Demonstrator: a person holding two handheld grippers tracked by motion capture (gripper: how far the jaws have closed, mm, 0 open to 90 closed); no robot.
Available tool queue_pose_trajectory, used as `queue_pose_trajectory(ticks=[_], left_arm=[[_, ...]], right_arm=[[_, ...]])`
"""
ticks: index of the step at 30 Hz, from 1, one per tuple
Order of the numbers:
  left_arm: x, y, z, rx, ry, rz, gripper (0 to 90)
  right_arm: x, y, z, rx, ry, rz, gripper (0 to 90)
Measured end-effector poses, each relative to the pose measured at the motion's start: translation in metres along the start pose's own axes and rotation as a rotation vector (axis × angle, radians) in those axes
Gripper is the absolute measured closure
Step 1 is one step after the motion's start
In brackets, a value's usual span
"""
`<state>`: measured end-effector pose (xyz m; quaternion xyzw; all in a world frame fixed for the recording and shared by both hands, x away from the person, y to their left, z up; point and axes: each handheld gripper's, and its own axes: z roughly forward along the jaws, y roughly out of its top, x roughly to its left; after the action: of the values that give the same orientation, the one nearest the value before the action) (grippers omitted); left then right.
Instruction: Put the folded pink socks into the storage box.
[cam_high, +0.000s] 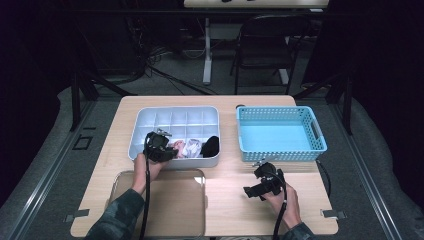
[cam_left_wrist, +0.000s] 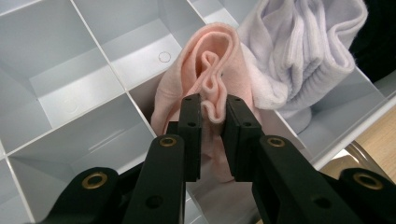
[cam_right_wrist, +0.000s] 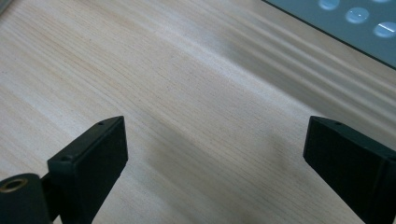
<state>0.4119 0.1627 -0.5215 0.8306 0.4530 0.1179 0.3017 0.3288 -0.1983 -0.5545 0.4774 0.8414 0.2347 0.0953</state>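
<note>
Left gripper (cam_left_wrist: 214, 114) pinches a fold of the pink sock (cam_left_wrist: 196, 74), which sits in a front compartment of the white divided tray (cam_left_wrist: 56, 93), beside a white sock (cam_left_wrist: 299, 51). Right gripper (cam_right_wrist: 215, 154) spread over the table (cam_right_wrist: 187, 84).

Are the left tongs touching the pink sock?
Touching. The left gripper view shows the left tongs with both jaws pressed against a fold of the pink sock, pinching it.

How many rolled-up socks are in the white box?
3: pink sock pinched in the left gripper, white sock right beside it, black sock at the row's end. More may be hidden.
</note>
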Motion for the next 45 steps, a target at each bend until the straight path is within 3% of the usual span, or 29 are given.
queue_pose_trajectory(ticks=[9, 16, 23, 27, 31, 37, 45], left_arm=[[-0.001, 0.001, -0.004, 0.004, 0.013, 0.013, 77.9], [0.000, 0.004, -0.030, -0.094, 0.035, -0.023, 39.7], [-0.001, -0.011, -0.050, -0.136, 0.046, -0.036, 16.8], [0.002, -0.025, -0.057, -0.147, 0.055, -0.050, 10.0], [0.005, -0.039, -0.067, -0.159, 0.069, -0.067, 5.3], [0.009, -0.062, -0.083, -0.187, 0.108, -0.088, 5.3], [0.021, -0.100, -0.098, -0.188, 0.165, -0.158, 7.0]], right_arm=[[0.000, 0.000, 0.000, -0.001, 0.002, -0.001, 6.0], [-0.001, 0.000, -0.002, -0.010, 0.006, 0.003, 6.2], [-0.001, -0.002, -0.004, -0.037, 0.027, 0.015, 6.1], [-0.002, -0.002, -0.007, -0.036, 0.044, 0.023, 6.1], [-0.004, -0.003, -0.008, -0.038, 0.041, 0.026, 6.3], [-0.003, -0.003, -0.009, -0.032, 0.053, 0.027, 6.7], [-0.003, -0.003, -0.009, -0.038, 0.059, 0.030, 7.2]])
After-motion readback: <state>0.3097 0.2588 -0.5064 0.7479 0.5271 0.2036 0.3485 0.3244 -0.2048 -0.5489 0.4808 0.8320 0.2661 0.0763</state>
